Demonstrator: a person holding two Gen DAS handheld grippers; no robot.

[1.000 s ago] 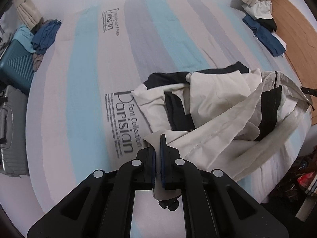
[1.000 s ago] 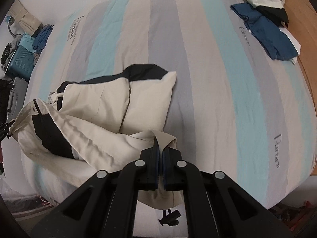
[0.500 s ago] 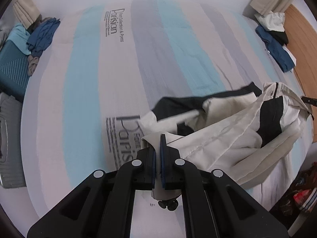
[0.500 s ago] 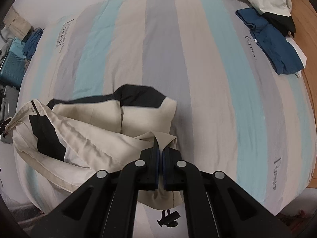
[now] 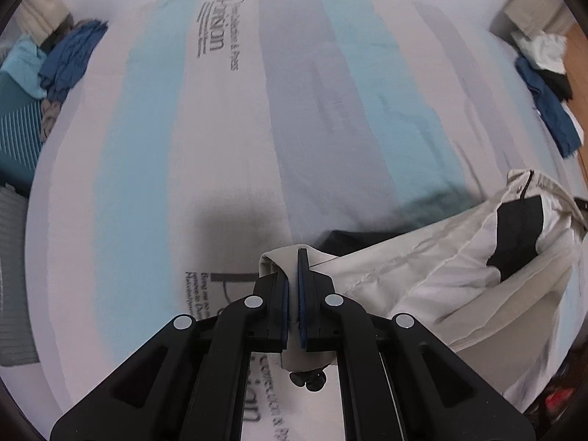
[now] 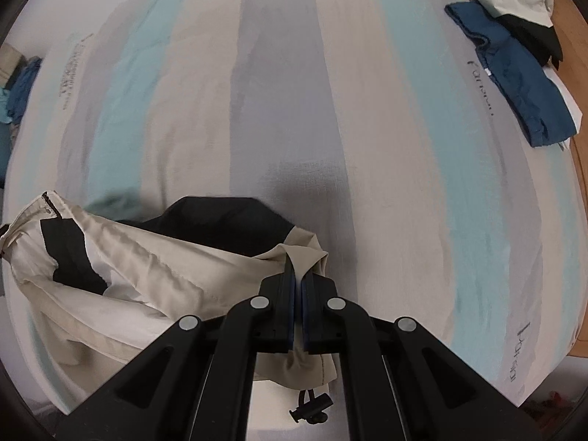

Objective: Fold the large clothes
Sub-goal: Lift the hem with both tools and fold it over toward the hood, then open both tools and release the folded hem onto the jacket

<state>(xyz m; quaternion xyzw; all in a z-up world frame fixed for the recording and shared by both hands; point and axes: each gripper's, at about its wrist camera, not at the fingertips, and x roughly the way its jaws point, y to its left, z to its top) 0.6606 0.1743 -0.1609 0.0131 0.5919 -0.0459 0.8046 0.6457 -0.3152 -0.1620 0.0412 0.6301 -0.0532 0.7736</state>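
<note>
Cream jacket (image 5: 422, 279) hem is pinched tight in both shut jaws; keep both corners level, pull it flat on the bed (image 5: 228, 139).

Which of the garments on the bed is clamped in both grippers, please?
The beige-and-black jacket, pinched by the left gripper and right gripper; the blue garment lies untouched at the far edge.

Left gripper (image 5: 293, 257): black, two-fingered, entering from the lower centre of its frame, pointing steeply down, jaws closed with blue-lined pads pinching a fold of beige cloth (image 5: 422, 279). Right gripper (image 6: 297, 268): same build, lower centre of its frame, steeply down, jaws closed, clamping another edge of that cloth.
</note>
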